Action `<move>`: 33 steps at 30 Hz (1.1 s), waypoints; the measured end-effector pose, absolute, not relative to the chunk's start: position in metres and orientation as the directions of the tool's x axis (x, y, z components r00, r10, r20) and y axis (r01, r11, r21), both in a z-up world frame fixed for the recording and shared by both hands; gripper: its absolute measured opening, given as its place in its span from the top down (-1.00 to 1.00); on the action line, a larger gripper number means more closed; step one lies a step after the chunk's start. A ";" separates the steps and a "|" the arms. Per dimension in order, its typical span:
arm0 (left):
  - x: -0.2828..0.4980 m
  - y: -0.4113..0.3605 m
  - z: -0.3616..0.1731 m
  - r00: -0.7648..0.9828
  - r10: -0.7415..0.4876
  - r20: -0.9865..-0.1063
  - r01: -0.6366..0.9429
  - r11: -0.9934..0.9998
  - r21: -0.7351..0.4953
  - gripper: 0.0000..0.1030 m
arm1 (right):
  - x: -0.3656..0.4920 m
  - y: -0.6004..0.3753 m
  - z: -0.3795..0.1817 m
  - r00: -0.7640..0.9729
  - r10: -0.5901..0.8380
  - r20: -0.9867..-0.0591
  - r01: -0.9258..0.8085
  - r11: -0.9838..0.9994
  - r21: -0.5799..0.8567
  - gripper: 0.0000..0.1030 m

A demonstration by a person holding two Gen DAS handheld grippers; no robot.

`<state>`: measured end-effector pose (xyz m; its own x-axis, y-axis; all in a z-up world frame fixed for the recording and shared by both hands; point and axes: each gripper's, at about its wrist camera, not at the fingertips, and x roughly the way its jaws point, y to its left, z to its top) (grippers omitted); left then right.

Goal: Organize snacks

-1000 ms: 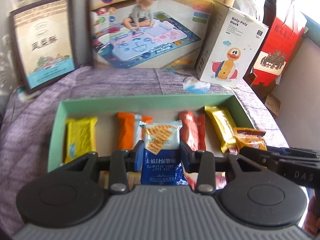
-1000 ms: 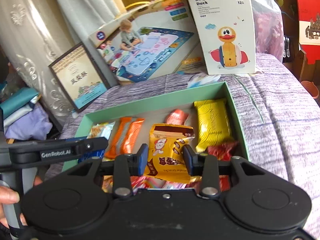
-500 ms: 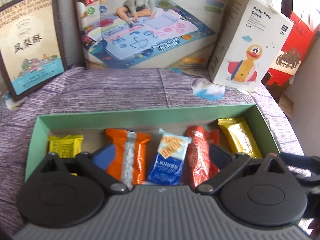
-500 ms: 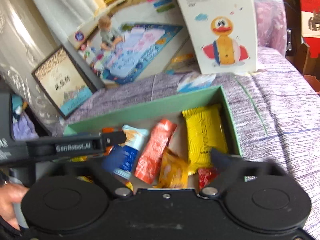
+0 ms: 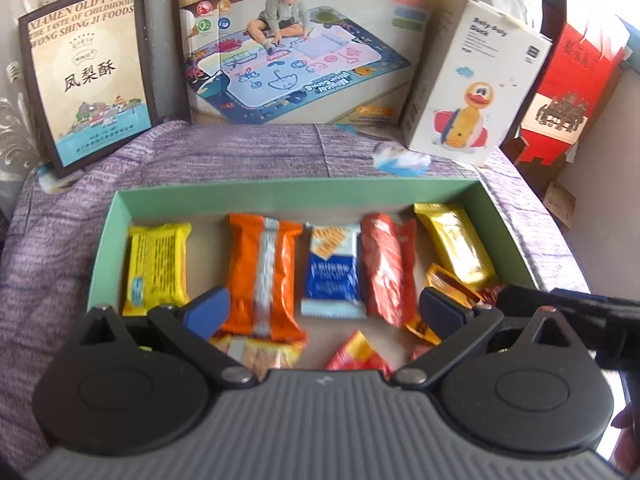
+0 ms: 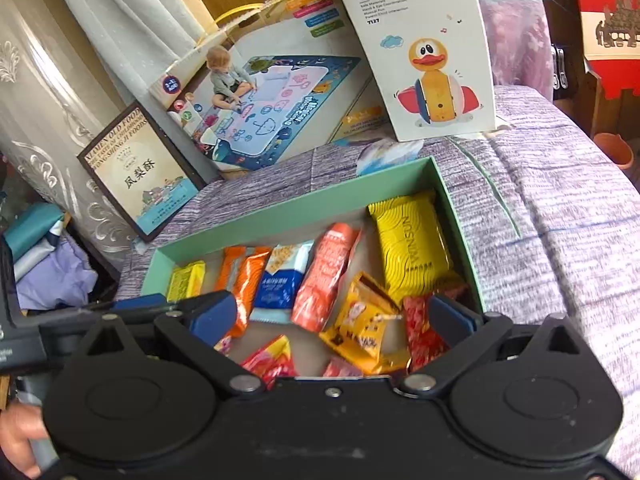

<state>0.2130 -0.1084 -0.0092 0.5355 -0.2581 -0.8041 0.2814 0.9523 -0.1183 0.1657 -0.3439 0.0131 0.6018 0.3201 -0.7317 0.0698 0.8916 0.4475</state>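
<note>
Just changed: a sec ago we had both grippers clamped, left gripper (image 5: 324, 310) on the blue cracker pack (image 5: 333, 270), right gripper (image 6: 332, 316) on the orange-yellow pack (image 6: 362, 326). Now both are let go, jaws spread wide, nothing pinched.
Blue cracker pack: lies flat in the green tray (image 5: 280, 196), mid row, btw. the orange wafer pack (image 5: 262, 276) and the red pack (image 5: 386, 268); pads apart from it on both sides.
Orange-yellow pack: dropped in the tray's right part, tilted, partly over other wrappers, just beside the big yellow pack (image 6: 412, 248).
Meaning for task: we judge two more snacks are placed; far row reads tidy (yellow bar (image 5: 157, 268) at left, then orange, blue, red, gold), near row is a jumble, so prob. more sorting to do.
Next, our guess: pick a loose wrapper from the near edge, e.g. the red-yellow one (image 5: 356, 350), and line it up.
Surface: purple woven cloth (image 5: 240, 152), soft, wrinkled; tray sits on it, near the right drop-off.
Room: behind the tray a pastry box (image 5: 86, 80), a doodle-mat box (image 5: 296, 52), a Roly-Poly Duck box (image 6: 424, 52); red carton (image 5: 576, 92) far right; curtain at left in the right-wrist view.
</note>
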 end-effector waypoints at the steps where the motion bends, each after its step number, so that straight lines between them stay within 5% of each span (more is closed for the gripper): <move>1: 0.207 -0.108 -0.008 0.535 -0.258 -0.804 0.284 0.952 -0.116 -1.00 | 0.161 -0.344 0.015 0.605 0.320 -0.729 0.070 0.890 0.450 -1.00; 15: 0.122 -0.078 0.000 0.524 -0.284 -0.803 0.306 0.943 -0.134 -1.00 | 0.087 -0.351 0.028 0.610 0.343 -0.715 0.083 0.869 0.487 -1.00; 31: 0.091 -0.028 -0.066 0.440 -0.172 -0.882 0.188 0.977 -0.097 -1.00 | 0.065 -0.330 -0.018 0.538 0.350 -0.767 0.116 0.870 0.479 -1.00; 33: 0.092 -0.027 -0.070 0.444 -0.159 -0.882 0.181 0.980 -0.085 -1.00 | 0.066 -0.325 -0.015 0.577 0.300 -0.760 0.097 0.898 0.429 -0.78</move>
<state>0.0924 -0.0265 -0.0705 0.4437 -0.1587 -0.8820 0.1807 0.9798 -0.0854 0.0659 -0.3251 -0.0152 0.5770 0.3001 -0.7596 0.0969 0.8983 0.4285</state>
